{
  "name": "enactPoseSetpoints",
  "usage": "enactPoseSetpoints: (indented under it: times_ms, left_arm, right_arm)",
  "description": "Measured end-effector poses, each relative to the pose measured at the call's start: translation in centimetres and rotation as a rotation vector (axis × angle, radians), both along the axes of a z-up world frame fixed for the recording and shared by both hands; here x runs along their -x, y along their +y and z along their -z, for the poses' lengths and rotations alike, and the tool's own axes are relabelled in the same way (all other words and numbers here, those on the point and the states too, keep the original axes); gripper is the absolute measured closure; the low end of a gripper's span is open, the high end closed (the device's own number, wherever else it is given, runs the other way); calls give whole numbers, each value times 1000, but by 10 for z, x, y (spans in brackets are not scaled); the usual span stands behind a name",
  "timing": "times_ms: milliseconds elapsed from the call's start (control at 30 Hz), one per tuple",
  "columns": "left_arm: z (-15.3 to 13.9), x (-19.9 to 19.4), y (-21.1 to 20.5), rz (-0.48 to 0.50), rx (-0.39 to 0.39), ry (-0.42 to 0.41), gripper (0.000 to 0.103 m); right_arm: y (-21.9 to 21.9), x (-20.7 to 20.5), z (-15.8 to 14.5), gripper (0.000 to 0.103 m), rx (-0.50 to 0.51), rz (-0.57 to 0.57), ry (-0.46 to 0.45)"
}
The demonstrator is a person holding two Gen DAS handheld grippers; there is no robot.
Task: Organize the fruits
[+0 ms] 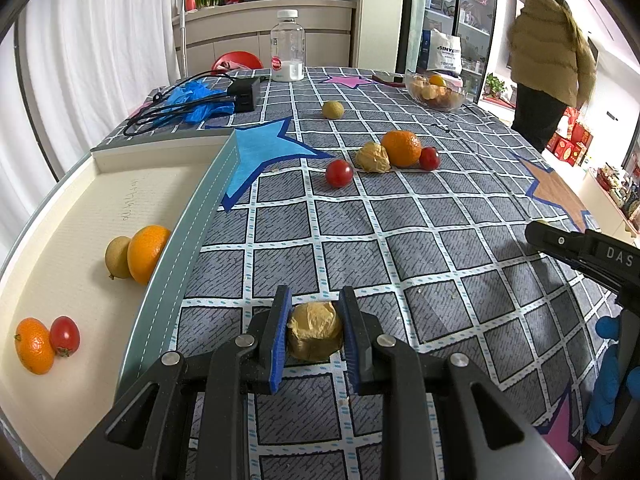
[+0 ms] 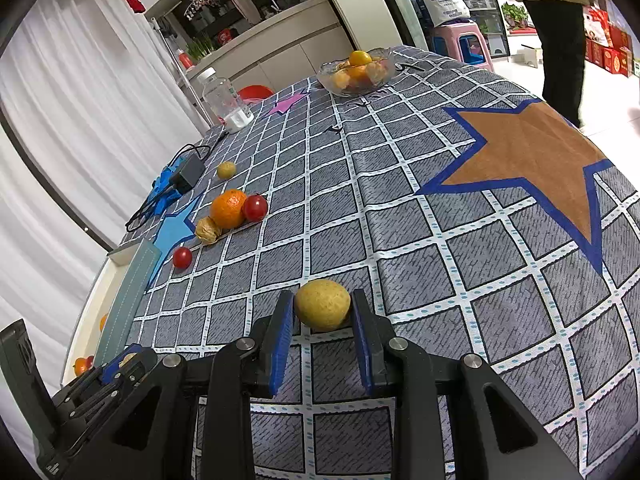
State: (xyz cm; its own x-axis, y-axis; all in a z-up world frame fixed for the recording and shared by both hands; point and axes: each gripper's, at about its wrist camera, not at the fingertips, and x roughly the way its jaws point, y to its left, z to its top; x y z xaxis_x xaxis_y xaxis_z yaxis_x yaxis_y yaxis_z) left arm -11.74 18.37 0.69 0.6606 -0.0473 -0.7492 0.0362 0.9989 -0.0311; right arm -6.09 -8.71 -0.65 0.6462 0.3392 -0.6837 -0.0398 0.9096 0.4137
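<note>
Checked tablecloth (image 1: pixel 400 248), left jaws clamped on husked fruit (image 1: pixel 315 336), right jaws clamped on yellow fruit (image 2: pixel 322 305)

white curtains (image 1: pixel 80 60) on the left, cream cabinets (image 1: pixel 264 28) at the back, glass-door shelves (image 1: pixel 460 12) and glossy white floor (image 2: pixel 560 80).

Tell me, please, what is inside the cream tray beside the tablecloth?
The tray holds two oranges, a yellow-green fruit and a cherry tomato; its near end is out of view.
</note>
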Motion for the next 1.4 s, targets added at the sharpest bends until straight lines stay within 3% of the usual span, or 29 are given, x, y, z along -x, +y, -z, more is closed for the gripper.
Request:
enactPoseSetpoints:
  times_ms: [933,1167,1400]
  left_arm:
    - [0,0,-1,1,-1,-1,76]
    - [-1,0,9,6,77,-3,77]
    - [-1,0,6,4,60,-4,77]
  right_arm:
    - [1,0,0,73,1,-2,0]
    - [1,1,0,73,-8,-5,-3]
    - [1,3,-1,73,-19,-23,-12]
